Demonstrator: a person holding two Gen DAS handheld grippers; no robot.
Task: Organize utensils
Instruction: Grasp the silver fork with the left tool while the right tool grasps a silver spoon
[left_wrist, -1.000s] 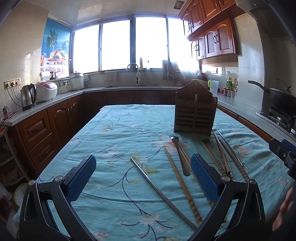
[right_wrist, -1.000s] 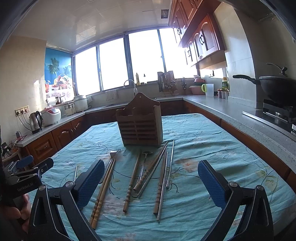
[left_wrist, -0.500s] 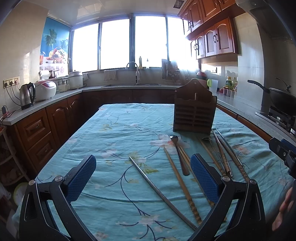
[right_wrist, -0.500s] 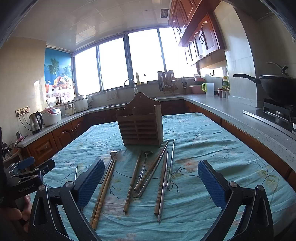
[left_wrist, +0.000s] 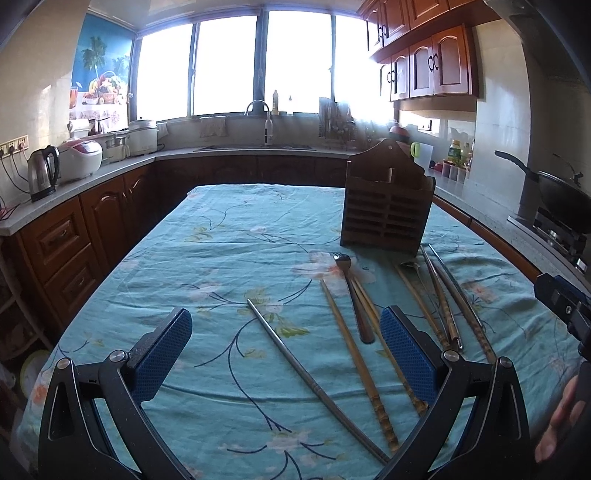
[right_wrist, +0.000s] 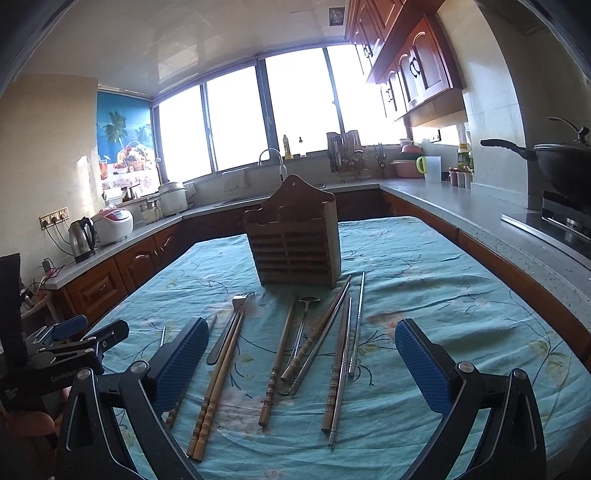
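A wooden slatted utensil holder (left_wrist: 388, 212) (right_wrist: 295, 245) stands upright on the teal floral tablecloth (left_wrist: 221, 251) (right_wrist: 424, 295). In front of it lie several loose utensils: a metal chopstick (left_wrist: 314, 384), bamboo chopsticks (left_wrist: 356, 365) (right_wrist: 218, 384), a fork (left_wrist: 352, 295) (right_wrist: 231, 328), a spoon (right_wrist: 301, 338) and metal chopsticks (right_wrist: 356, 325). My left gripper (left_wrist: 286, 363) is open and empty above the metal chopstick. My right gripper (right_wrist: 301, 365) is open and empty above the middle of the row.
Wooden counters run around the table. A kettle (left_wrist: 42, 177) and rice cooker (left_wrist: 79, 160) stand left. A wok (right_wrist: 554, 162) sits on the stove at right. The sink tap (left_wrist: 264, 122) is at the back under the windows.
Both grippers have moved a little forward and lower toward the utensils. The utensils and holder have not moved.
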